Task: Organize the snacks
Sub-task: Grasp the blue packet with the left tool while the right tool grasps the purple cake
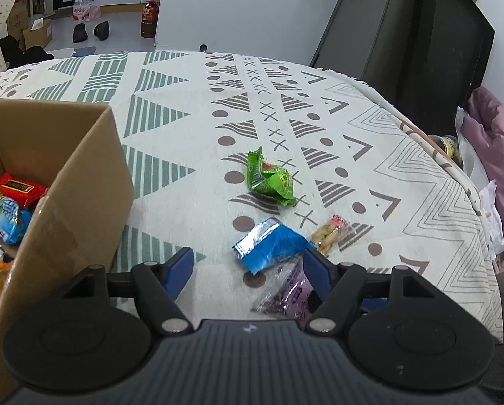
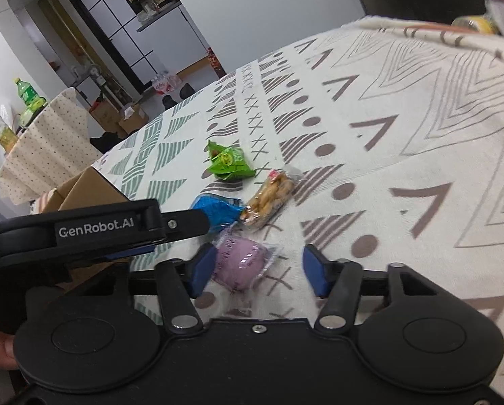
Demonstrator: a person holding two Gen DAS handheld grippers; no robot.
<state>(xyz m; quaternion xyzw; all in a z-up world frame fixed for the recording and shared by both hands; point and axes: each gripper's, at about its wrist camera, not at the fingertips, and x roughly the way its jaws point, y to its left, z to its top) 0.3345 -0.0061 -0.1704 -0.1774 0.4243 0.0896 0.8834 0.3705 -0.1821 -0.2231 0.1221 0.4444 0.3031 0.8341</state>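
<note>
Four snacks lie loose on the patterned tablecloth [image 1: 191, 128]: a green packet [image 1: 270, 179] [image 2: 227, 162], a blue packet [image 1: 272, 244] [image 2: 216, 210], a clear pack of yellowish crackers [image 1: 329, 233] [image 2: 269, 199] and a purple bun in clear wrap [image 1: 291, 295] [image 2: 240, 260]. My left gripper [image 1: 248, 266] is open just short of the blue packet, its right finger over the purple wrap. My right gripper [image 2: 260, 270] is open with the purple bun between its fingers, against the left pad. The left gripper's body [image 2: 96, 229] shows in the right wrist view.
A cardboard box [image 1: 79, 182] [image 2: 86, 189] stands at the left, with several snack packs [image 1: 14, 202] inside. A dark chair back [image 1: 407, 33] rises behind the table. Pink cloth and plastic bags [image 1: 485, 155] sit off the right edge. A draped side table with bottles [image 2: 32, 135] is far left.
</note>
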